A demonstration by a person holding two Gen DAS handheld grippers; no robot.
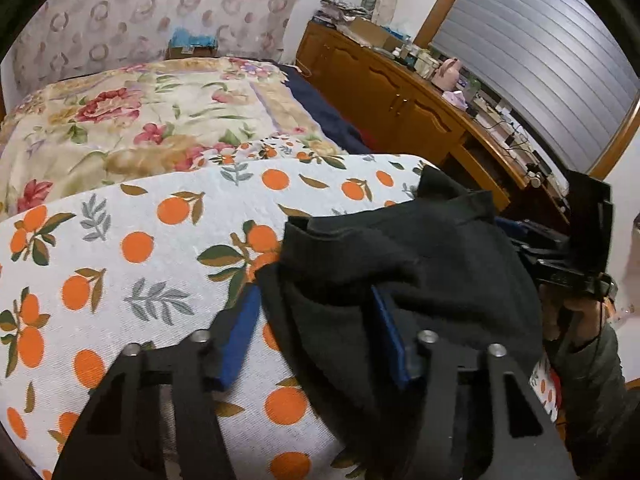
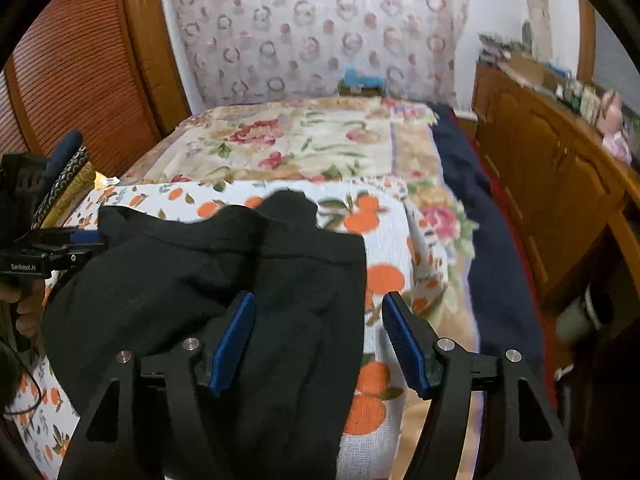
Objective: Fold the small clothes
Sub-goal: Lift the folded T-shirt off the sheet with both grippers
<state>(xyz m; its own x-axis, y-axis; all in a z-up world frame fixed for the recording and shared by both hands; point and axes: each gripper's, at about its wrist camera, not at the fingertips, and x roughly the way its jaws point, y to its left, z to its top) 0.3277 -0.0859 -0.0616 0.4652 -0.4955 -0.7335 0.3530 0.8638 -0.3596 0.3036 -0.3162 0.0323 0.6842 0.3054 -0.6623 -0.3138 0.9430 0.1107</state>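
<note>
A small black garment (image 1: pixel 420 272) lies rumpled on a white cloth printed with oranges (image 1: pixel 132 248). My left gripper (image 1: pixel 316 336) is open, its blue pads on either side of the garment's left edge, and the fabric drapes over the right pad. In the right wrist view the same garment (image 2: pixel 224 280) lies on the orange-print cloth (image 2: pixel 384 240). My right gripper (image 2: pixel 320 340) is open over the garment's right part, with one pad over the fabric and the other over the cloth. Each gripper shows at the edge of the other's view.
A floral bedspread (image 1: pixel 132 120) covers the bed behind the cloth, with a dark blue blanket (image 2: pixel 480 216) along its right side. A wooden sideboard (image 1: pixel 400 96) with clutter on top stands to the right. A louvred wooden door (image 2: pixel 80 72) is at the left.
</note>
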